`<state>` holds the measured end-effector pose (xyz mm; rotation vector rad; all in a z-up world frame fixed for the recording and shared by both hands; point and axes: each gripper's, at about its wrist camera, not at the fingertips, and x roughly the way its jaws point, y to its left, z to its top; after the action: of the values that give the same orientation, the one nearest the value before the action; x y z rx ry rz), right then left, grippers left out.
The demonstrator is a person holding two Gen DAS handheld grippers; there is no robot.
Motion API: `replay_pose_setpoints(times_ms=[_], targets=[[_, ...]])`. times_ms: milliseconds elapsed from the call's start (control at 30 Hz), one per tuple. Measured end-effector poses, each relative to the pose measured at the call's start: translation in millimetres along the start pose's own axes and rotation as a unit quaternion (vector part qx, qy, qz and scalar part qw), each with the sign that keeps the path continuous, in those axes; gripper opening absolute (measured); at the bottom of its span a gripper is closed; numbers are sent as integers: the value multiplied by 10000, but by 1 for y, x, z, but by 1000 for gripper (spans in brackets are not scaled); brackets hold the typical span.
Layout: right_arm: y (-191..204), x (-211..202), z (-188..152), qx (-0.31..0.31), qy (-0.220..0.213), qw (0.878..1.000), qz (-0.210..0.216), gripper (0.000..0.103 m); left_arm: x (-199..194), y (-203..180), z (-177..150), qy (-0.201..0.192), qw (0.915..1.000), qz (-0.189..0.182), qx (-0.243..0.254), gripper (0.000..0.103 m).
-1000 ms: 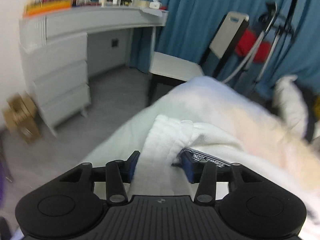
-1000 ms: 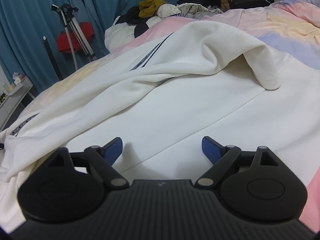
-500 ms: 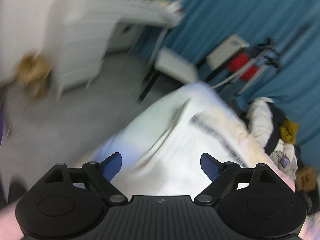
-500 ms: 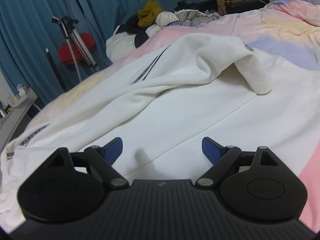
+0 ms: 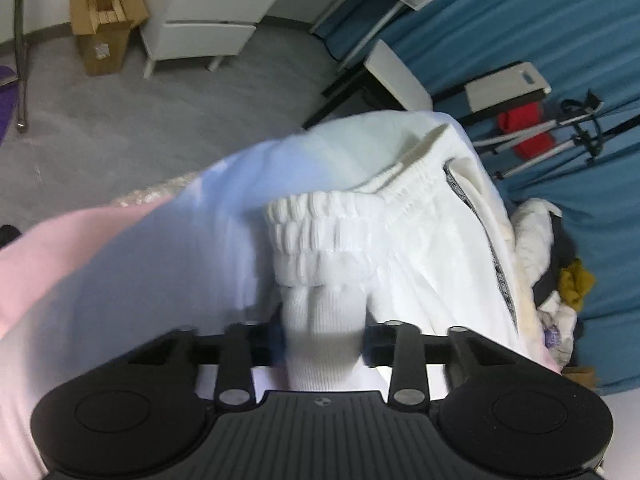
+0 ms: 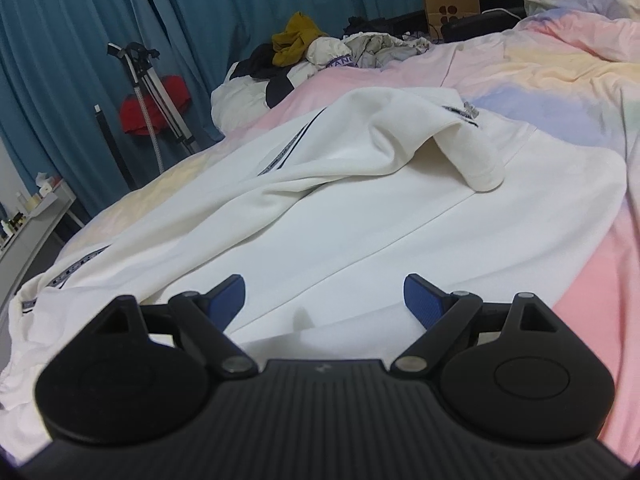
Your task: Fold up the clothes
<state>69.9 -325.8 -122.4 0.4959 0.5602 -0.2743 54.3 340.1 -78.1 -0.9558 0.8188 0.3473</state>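
Note:
White track pants with a dark side stripe lie spread across the pastel bedcover, one leg folded loosely over the other. In the left wrist view my left gripper is shut on the ribbed elastic waistband of the pants at the bed's foot end; the cloth bunches between the fingers and hides the pads. My right gripper is open and empty, hovering just above the flat pant leg.
A pile of other clothes lies at the far side of the bed, with a paper bag behind. Blue curtains, a tripod, a white desk with drawers, a chair and a cardboard box stand on the grey floor.
My left gripper let go of the cloth, swung open over the bed edge, and now is shut on the waistband. My right gripper stayed open and drifted slightly back.

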Motion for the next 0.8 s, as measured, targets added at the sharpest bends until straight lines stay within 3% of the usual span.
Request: replay_pose_setpoints(times_ms=[133, 233, 333, 433, 500, 567, 633, 800], targets=[[-4, -2, 1, 64, -35, 10000, -15, 88, -11, -9, -1, -141, 9993, 71, 328, 14], [-5, 0, 2, 102, -23, 9999, -4, 88, -2, -8, -3, -41, 9973, 414, 606, 15], [-5, 2, 3, 115, -11, 9999, -2, 88, 17, -25, -8, 18, 9881, 843, 1287, 16], [-5, 3, 4, 137, -11, 9999, 23, 88, 12, -48, -16, -67, 9741, 1073, 1987, 20], [-5, 1, 4, 153, -24, 9999, 35, 88, 1, -62, -22, -160, 9618, 1153, 2476, 28], [-5, 2, 4, 184, -23, 9998, 48, 88, -12, -73, -30, -285, 9509, 1183, 2844, 47], [-6, 2, 5, 219, -14, 9997, 77, 88, -27, -81, -39, -370, 9431, 1115, 3112, 59], [-5, -2, 9, 277, -91, 9995, 155, 88, -59, -109, -68, -782, 9200, 894, 3735, 78]])
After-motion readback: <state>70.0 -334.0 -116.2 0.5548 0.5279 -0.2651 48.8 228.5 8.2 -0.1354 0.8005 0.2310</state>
